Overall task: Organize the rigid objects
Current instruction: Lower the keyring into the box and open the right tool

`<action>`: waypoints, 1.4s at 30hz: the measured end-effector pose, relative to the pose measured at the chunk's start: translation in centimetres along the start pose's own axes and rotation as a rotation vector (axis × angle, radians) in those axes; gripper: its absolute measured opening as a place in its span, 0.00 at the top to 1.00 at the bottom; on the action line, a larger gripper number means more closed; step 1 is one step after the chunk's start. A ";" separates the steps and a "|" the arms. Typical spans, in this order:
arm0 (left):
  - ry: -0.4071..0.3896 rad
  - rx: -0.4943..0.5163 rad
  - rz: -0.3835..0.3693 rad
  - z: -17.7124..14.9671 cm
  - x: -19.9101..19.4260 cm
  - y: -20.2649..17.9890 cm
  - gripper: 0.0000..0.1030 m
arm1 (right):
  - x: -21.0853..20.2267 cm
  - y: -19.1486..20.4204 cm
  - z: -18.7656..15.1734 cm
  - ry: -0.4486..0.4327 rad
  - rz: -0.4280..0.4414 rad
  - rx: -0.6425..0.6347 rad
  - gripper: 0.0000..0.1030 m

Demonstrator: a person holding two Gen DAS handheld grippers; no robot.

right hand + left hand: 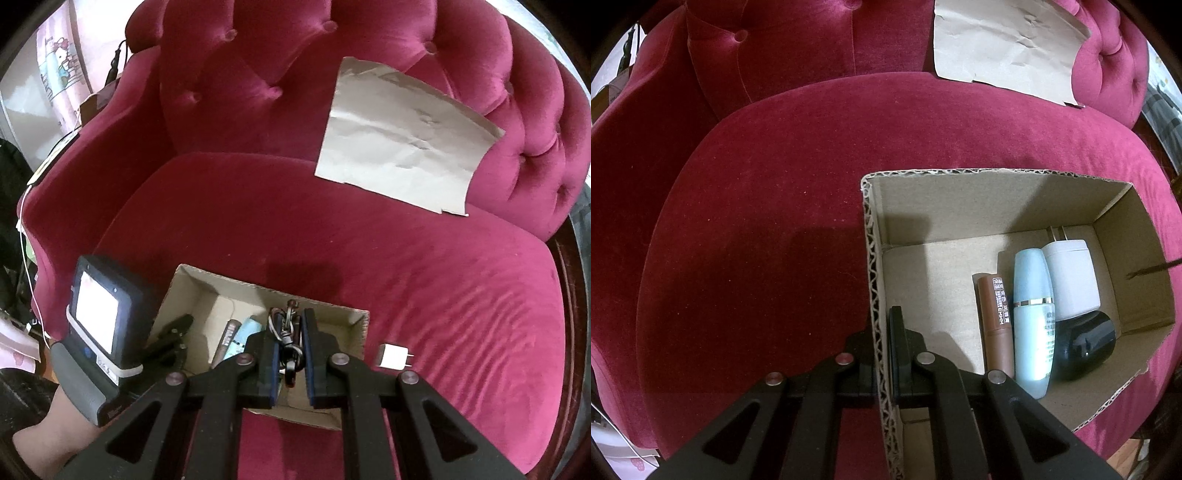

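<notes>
Clamped on the left wall of a cardboard box on a red velvet sofa, the left gripper is seen, while a key ring is pinched above it by the right gripper.

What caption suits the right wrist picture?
Right gripper carries a key ring over a cardboard box on a red sofa.

Left gripper pointed steeply downward, jaws clamped on the cardboard box wall. Right gripper, angled downward, jaws closed on a key ring.
</notes>
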State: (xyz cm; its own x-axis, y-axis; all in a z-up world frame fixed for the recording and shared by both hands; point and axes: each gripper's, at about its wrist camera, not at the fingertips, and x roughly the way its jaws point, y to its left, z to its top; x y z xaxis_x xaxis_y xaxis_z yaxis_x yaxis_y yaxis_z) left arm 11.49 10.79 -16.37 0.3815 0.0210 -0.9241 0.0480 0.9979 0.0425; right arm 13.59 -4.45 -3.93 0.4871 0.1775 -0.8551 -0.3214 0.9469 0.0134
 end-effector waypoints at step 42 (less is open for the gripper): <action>-0.001 0.001 -0.001 0.0 0.0 -0.2 0.95 | 5.8 1.5 -2.5 0.037 -0.034 0.073 0.18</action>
State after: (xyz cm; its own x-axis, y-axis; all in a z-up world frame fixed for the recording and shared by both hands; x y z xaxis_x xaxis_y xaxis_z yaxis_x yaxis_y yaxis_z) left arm 11.52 10.57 -16.41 0.3821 0.0204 -0.9239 0.0495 0.9979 0.0425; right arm 13.90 -2.64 -10.15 0.4658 0.1359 -0.8744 -0.2440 0.9696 0.0207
